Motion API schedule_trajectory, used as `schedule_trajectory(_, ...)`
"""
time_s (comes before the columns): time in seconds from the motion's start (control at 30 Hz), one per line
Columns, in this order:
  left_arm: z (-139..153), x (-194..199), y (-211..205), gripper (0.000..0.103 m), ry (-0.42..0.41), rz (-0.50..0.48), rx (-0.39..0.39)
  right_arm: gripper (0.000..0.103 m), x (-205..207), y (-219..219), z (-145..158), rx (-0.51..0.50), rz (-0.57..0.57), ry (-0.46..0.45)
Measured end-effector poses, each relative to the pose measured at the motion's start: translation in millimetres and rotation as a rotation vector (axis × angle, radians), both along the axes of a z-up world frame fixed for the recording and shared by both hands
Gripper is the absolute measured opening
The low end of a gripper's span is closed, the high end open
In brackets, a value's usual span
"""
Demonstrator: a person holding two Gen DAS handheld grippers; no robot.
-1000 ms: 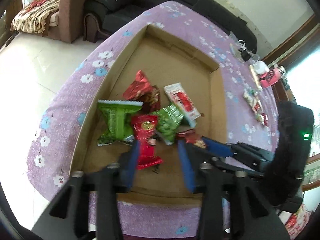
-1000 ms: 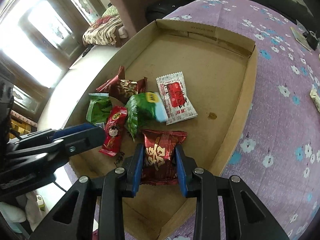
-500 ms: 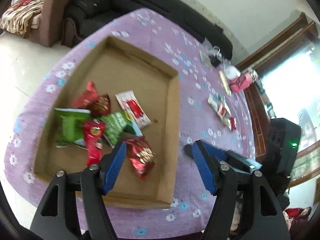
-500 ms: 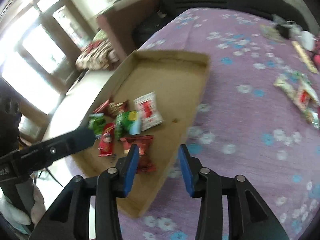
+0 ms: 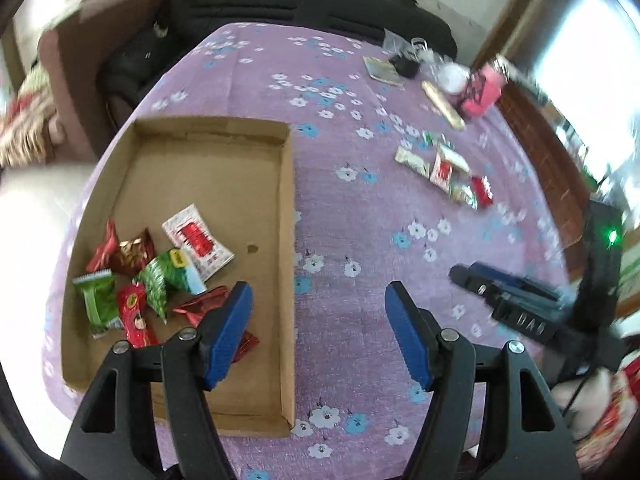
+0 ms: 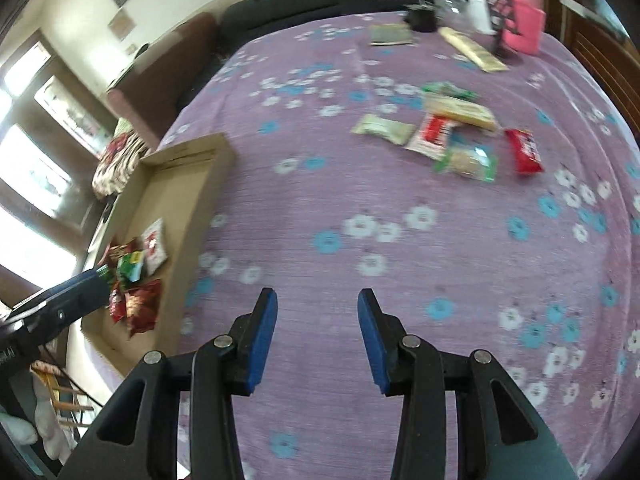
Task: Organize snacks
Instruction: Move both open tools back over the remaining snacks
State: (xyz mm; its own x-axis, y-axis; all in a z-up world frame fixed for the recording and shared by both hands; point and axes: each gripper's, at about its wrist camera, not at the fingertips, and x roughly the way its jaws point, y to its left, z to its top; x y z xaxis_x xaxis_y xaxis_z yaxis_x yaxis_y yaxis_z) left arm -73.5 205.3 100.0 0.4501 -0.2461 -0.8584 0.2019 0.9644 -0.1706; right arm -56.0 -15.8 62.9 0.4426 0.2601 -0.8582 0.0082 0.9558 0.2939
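Observation:
A shallow cardboard box (image 5: 240,168) lies on the purple flowered tablecloth and holds several snack packets (image 5: 160,276), red, green and white. It also shows at the left of the right wrist view (image 6: 180,184). A loose group of snack packets (image 5: 444,172) lies on the cloth further right, and in the right wrist view (image 6: 452,136) it lies ahead. My left gripper (image 5: 320,332) is open and empty above the box's right wall. My right gripper (image 6: 316,336) is open and empty above bare cloth; it shows in the left wrist view (image 5: 500,292).
At the table's far end stand a pink container (image 6: 524,20), a white cup (image 6: 478,14), a long beige packet (image 6: 472,50) and small dark items (image 6: 420,16). A dark sofa (image 5: 312,4) sits behind the table. The floor lies to the left.
My right gripper let go of the dark red packet in the box, opened and swung right over the cloth. My left gripper pulled back from the box, opened wider and turned right.

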Motion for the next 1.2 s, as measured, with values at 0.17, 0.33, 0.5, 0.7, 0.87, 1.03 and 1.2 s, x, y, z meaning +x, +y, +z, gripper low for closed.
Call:
schedule_trajectory(0.17,-10.3,1.7,-28.3,0.07,0.015,-0.029,0.095,0.041,2.5,-24.5,-6.3,0.006,-0.014,0.012)
schedule_trajectory(0.33,-17.3,10.7,-47.9,0.07,0.036,-0.029,0.122,0.041,6.3,-41.5,-9.8,0.007,-0.01,0.019)
schedule_trajectory(0.5,-24.1,19.5,-64.4,0.07,0.05,-0.023,0.12,0.041,12.6,-62.3,-16.0,0.009,-0.018,0.036)
schedule_trajectory(0.7,-34.5,30.8,-86.3,0.07,0.072,-0.018,0.113,0.041,19.3,-87.4,-21.9,0.003,-0.032,0.051)
schedule_trajectory(0.87,-46.7,42.0,-99.4,0.07,0.097,-0.011,0.049,0.042,25.7,-104.9,-24.8,-0.005,-0.04,0.049)
schedule_trajectory(1.03,-62.6,51.3,-114.0,0.07,0.126,-0.01,-0.024,0.042,37.7,-118.6,-25.7,-0.004,-0.047,0.031)
schedule_trajectory(1.2,-76.0,58.6,-124.2,0.07,0.142,-0.002,-0.061,0.046,59.9,-124.9,-21.3,-0.001,-0.044,-0.005)
